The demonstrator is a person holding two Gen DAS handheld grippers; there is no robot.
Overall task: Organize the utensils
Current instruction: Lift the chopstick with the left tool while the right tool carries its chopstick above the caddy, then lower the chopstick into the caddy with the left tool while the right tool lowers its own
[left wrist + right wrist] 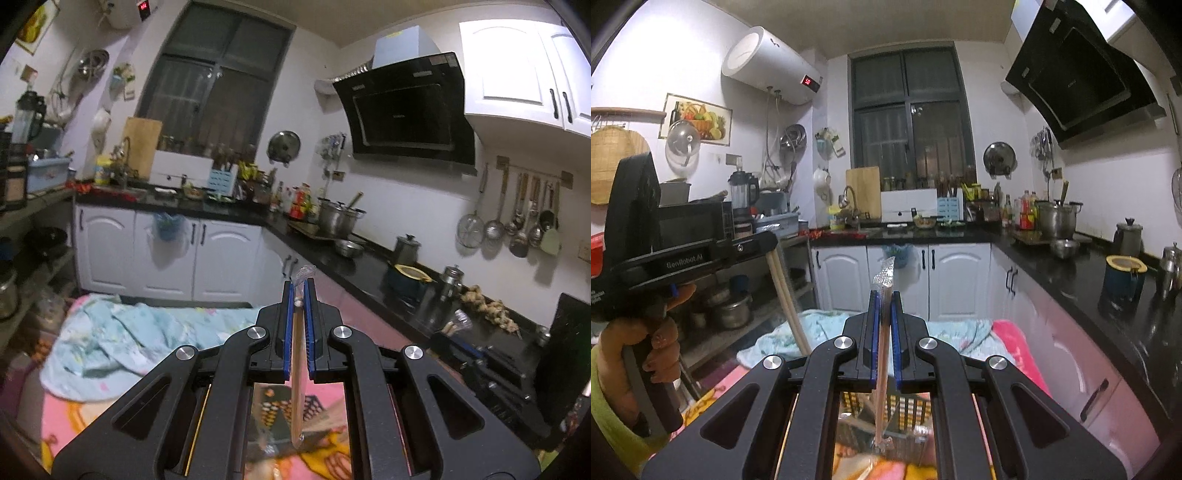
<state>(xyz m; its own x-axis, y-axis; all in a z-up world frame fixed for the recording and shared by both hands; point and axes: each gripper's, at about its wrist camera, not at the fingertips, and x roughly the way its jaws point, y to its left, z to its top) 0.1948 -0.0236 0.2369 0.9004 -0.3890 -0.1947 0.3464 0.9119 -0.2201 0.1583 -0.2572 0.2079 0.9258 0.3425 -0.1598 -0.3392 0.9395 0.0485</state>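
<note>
Both tongs are raised above the bed — the left tongs (300, 295) pinch wooden chopsticks (295, 369) mid-length, the right tongs (882, 306) clamp a plastic-wrapped chopstick pair (881, 369), likely for sorting.

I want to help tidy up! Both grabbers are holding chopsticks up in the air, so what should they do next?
Probably carry them toward the black counter. The left gripper and right gripper are each shut on wrapped chopsticks, held high, with no holder close by.
</note>
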